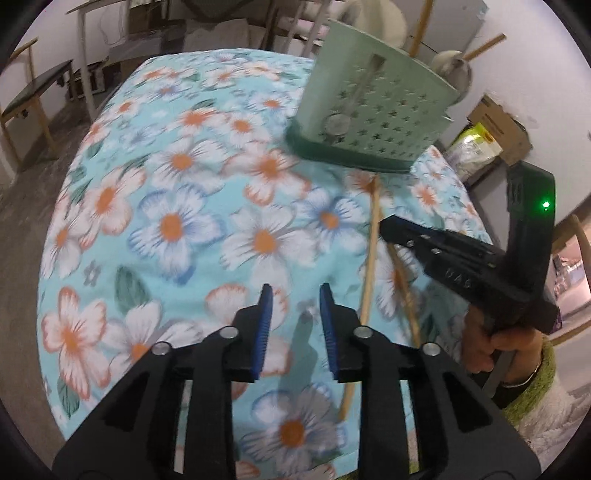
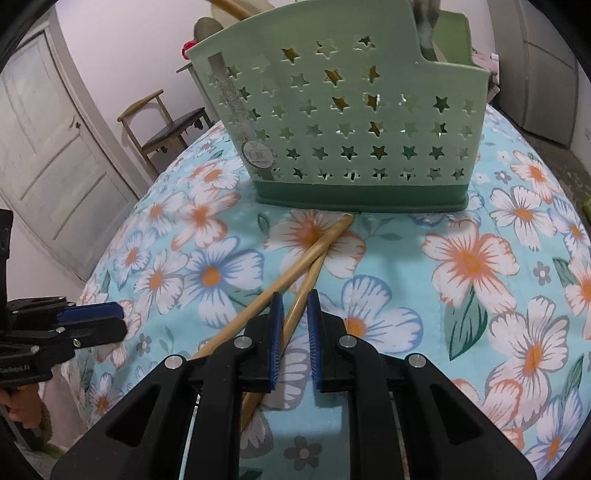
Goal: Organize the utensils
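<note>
A pale green utensil basket (image 1: pixel 376 110) (image 2: pixel 351 122) with star-shaped holes stands upright on the flowered tablecloth (image 1: pixel 184 221) (image 2: pixel 480 295). Wooden handles (image 1: pixel 421 22) stick up out of it. Two thin wooden sticks (image 2: pixel 284 282) (image 1: pixel 371 251) lie crossed on the cloth in front of the basket. My right gripper (image 2: pixel 295 295) (image 1: pixel 386 223) hovers over them with its jaws a narrow gap apart; one stick runs under that gap and the pads do not press on it. My left gripper (image 1: pixel 295 291) (image 2: pixel 120 314) is open over bare cloth to the left of the sticks, holding nothing.
A person's hand (image 1: pixel 495 347) in a green cuff holds the right gripper. A wooden chair (image 2: pixel 162 122) and a white door (image 2: pixel 48 147) stand beyond the table's left edge. A cardboard box (image 1: pixel 498 125) sits off the far right corner.
</note>
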Available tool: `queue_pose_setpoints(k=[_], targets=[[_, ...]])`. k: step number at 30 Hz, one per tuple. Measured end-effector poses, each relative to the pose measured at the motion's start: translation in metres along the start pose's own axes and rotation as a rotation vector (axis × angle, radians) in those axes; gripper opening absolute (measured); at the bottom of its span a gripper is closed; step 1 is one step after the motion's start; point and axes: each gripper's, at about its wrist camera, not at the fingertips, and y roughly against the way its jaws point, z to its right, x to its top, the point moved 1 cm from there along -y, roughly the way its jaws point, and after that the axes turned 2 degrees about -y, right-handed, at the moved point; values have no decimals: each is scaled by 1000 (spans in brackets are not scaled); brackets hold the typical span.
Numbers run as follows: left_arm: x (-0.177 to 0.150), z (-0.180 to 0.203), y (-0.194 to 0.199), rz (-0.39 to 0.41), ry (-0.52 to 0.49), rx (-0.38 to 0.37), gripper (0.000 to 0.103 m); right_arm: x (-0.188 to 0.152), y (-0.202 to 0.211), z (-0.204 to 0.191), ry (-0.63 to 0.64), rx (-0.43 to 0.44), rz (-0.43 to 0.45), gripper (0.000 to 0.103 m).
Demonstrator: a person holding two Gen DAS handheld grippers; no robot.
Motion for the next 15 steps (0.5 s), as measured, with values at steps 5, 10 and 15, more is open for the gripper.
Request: queue_pose_setpoints(k=[5, 10, 15], targets=[[6, 24, -16, -31, -97, 5, 29, -1, 0, 3, -27, 17, -1, 13], [5, 44, -36, -72, -218, 78, 29, -2, 2, 4, -34, 11, 0, 13], [6, 54, -43, -73, -286, 126, 27, -4, 4, 7, -52, 19, 3, 13]])
